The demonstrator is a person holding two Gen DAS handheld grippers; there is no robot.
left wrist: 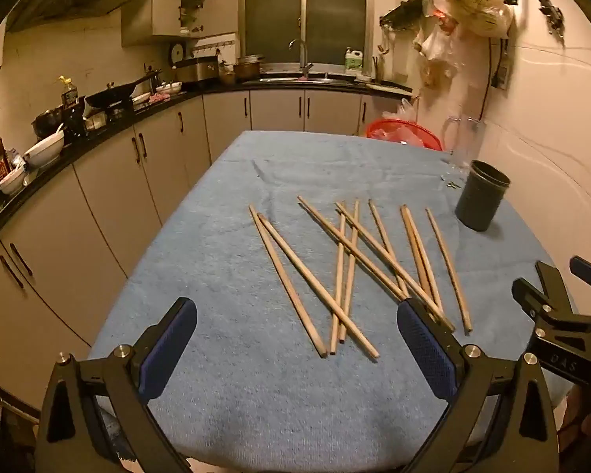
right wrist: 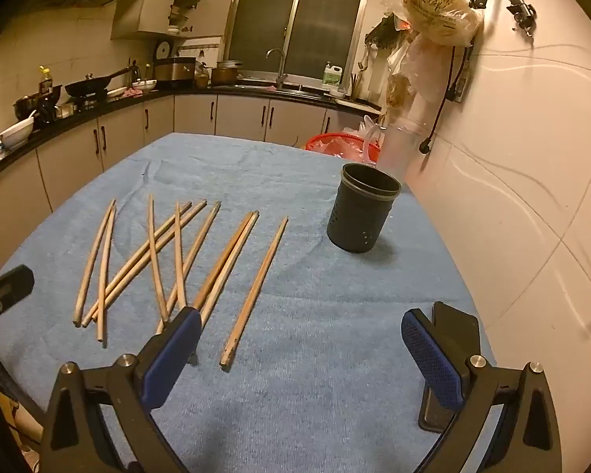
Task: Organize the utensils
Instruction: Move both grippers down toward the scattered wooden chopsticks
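Lower centre of right wrist view: lone chopstick [right wrist: 254, 291] lies lengthwise between wide-apart right tool [right wrist: 301, 349] fingers, holder cup [right wrist: 363, 213] upper right; left tool [left wrist: 295, 349] also spread, empty, farther from cup

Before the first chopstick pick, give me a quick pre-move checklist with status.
1. Left hand-held gripper open and holding nothing: ok.
2. Right hand-held gripper open and holding nothing: ok.
3. Dark holder cup upright, mouth unobstructed: ok.
4. Chopsticks all flat on the blue towel, none in the cup yet: ok.
5. Single chopstick nearest the cup lies apart from the rest, easy first pick: ok.
6. Middle chopsticks cross each other, so lifting one may drag others: not ok.
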